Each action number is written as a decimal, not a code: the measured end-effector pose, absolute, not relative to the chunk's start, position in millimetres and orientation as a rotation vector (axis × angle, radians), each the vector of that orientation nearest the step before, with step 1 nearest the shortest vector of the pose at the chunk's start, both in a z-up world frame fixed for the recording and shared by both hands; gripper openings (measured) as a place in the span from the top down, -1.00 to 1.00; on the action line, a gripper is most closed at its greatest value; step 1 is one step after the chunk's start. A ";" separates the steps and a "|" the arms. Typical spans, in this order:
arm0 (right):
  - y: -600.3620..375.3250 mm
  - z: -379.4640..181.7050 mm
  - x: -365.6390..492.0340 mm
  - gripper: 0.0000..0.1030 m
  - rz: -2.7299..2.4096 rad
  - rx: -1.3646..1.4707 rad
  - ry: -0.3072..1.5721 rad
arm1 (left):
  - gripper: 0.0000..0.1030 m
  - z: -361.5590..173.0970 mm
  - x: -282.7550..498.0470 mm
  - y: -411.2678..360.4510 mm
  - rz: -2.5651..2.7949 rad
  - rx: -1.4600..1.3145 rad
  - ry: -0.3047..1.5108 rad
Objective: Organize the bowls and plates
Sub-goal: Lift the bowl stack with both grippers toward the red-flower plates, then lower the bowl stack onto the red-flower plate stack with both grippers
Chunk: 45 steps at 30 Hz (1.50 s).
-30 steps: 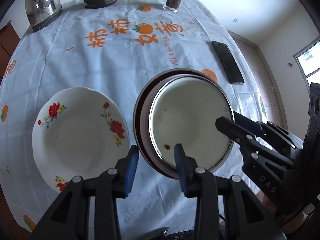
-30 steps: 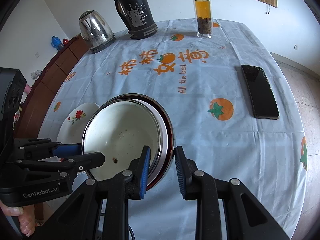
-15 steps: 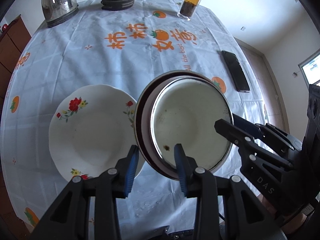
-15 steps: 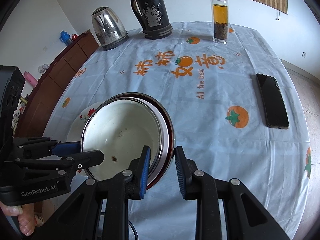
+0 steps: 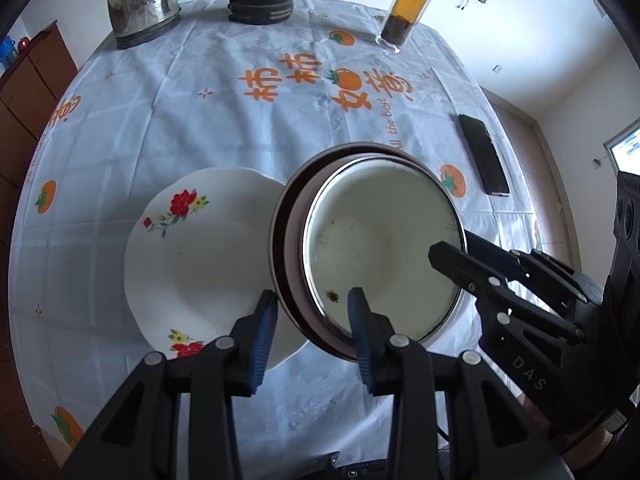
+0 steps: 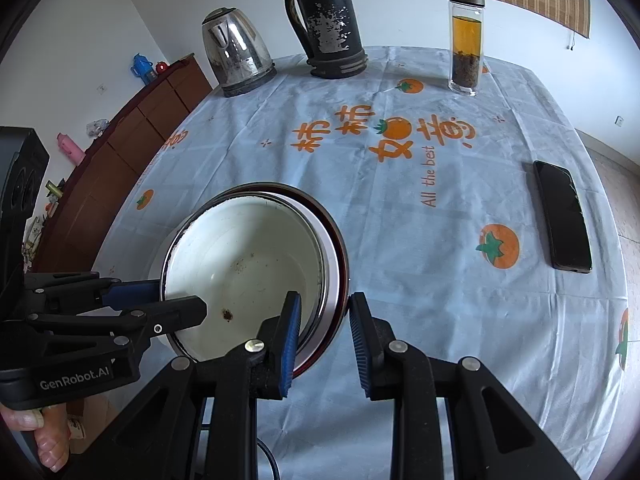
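Both claws, left claw [image 5: 312, 316] and right claw [image 6: 325, 320], clamp opposite rims of the stacked bowls [image 5: 380, 248] above the flowered plate [image 5: 200, 256].

Bowl [image 5: 384, 256] nested in pan [image 5: 288, 248], overlapping plate [image 5: 208, 256] at left; phone [image 5: 484, 154] right.

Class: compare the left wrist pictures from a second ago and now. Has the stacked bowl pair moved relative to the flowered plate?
Yes. The stacked bowls, held by both claws, have shifted toward the flowered plate: earlier a strip of tablecloth showed between them, now the bowls' rim overlaps the plate's edge.
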State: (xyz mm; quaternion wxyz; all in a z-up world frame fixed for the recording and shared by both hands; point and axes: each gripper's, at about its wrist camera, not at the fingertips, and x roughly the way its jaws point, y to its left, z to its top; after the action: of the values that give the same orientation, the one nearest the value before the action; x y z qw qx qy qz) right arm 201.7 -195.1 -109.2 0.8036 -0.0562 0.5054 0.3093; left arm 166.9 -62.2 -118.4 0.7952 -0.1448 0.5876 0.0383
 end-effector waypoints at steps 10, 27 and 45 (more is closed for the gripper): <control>-176.8 -106.8 195.6 0.48 0.698 -0.140 1.076 | 0.33 -114.4 156.2 -45.2 0.118 -0.336 1.251; -154.3 -106.1 191.8 0.48 0.743 -0.175 1.074 | 0.34 -114.0 148.8 -24.6 0.166 -0.362 1.247; -128.2 -109.3 190.8 0.48 0.801 -0.203 1.078 | 0.34 -117.1 142.1 -3.7 0.223 -0.391 1.249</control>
State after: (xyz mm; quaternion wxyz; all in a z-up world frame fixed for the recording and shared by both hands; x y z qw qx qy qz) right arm 190.8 -128.2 -109.3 0.7781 -0.0937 0.4984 0.3706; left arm 142.1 -3.7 -117.1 0.7878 -0.1813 0.5796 0.1033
